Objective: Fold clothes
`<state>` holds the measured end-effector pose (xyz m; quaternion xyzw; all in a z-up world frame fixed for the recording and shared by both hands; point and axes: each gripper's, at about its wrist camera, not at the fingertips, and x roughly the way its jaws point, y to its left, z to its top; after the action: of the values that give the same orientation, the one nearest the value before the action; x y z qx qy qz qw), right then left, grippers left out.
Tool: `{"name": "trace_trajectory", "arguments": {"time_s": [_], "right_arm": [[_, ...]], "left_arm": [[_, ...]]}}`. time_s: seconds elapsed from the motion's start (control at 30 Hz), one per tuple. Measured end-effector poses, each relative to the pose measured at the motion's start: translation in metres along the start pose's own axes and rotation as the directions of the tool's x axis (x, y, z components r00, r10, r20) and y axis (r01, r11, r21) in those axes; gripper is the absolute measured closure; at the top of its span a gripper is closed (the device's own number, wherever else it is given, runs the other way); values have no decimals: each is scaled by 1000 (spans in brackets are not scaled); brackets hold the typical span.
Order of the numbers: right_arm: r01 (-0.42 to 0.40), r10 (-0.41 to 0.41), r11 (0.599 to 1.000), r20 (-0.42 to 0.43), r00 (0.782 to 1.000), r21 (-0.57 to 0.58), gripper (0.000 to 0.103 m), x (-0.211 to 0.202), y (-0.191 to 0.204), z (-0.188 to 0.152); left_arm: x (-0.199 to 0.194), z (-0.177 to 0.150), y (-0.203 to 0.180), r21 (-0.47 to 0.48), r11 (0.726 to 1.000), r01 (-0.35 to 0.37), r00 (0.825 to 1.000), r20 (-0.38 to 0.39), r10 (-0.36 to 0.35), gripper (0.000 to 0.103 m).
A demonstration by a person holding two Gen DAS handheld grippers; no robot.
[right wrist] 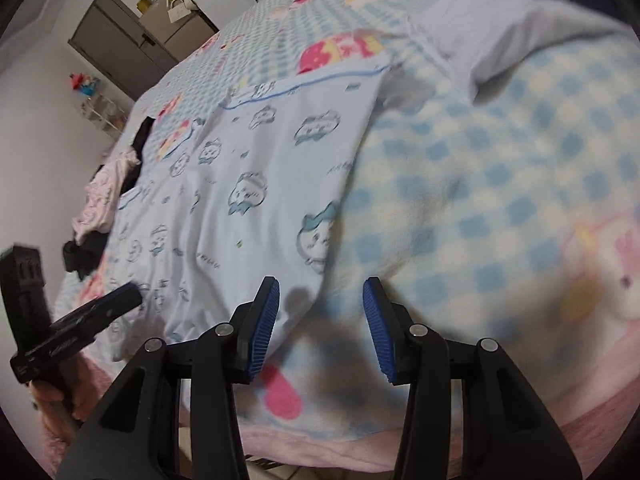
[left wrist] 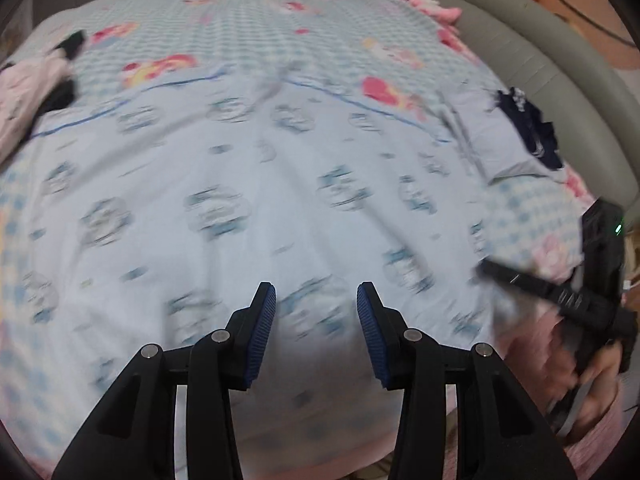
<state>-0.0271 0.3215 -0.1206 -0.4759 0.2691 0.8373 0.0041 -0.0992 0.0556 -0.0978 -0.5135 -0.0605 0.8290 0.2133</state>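
Observation:
A pale blue garment point(left wrist: 248, 200) printed with small cartoon faces lies spread flat on the bed, its blue-piped edge toward the far side. My left gripper point(left wrist: 316, 292) hovers open above its near part, nothing between the blue pads. The right wrist view shows the same garment point(right wrist: 256, 184) to the left, its right edge running down toward my right gripper point(right wrist: 321, 286), which stands open over the checked blanket just beside that edge. Each gripper shows in the other's view: the right gripper's body point(left wrist: 560, 296) held by a hand, and the left gripper's body point(right wrist: 72, 328).
A blue-and-white checked blanket point(right wrist: 500, 200) with pink cartoon prints covers the bed. Pink and black clothes point(left wrist: 36, 84) lie heaped at the far left. A dark navy garment point(left wrist: 532, 128) and a lavender one point(left wrist: 492, 136) lie at the right by a grey padded rail point(left wrist: 560, 60). A cabinet point(right wrist: 120, 44) stands against the wall.

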Motion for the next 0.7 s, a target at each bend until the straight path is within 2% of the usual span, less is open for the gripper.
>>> {"name": "trace_trajectory", "arguments": {"time_s": [0.17, 0.3, 0.43, 0.5, 0.53, 0.57, 0.7], "right_arm": [[-39, 39, 999, -1, 999, -27, 55, 11, 18, -7], [-29, 30, 999, 33, 999, -18, 61, 18, 17, 2], [-97, 96, 995, 44, 994, 13, 62, 24, 9, 20], [-130, 129, 991, 51, 990, 29, 72, 27, 5, 29], [-147, 144, 989, 54, 988, 36, 82, 28, 3, 33], [-134, 132, 990, 66, 989, 30, 87, 27, 5, 35], [-112, 109, 993, 86, 990, 28, 87, 29, 10, 45]], "left_arm": [[34, -2, -17, -27, 1000, 10, 998, -62, -12, 59], [33, -11, -7, -91, 995, 33, 998, -44, -37, 59], [23, -8, 2, -121, 991, 61, 998, -22, -64, 59], [21, -5, 5, -127, 990, 60, 998, -12, -62, 59], [22, -2, 7, -131, 990, 58, 998, -9, -60, 59], [23, 1, 8, -135, 989, 56, 998, -6, -58, 59], [26, 14, 11, -151, 988, 43, 999, 5, -43, 58]]}}
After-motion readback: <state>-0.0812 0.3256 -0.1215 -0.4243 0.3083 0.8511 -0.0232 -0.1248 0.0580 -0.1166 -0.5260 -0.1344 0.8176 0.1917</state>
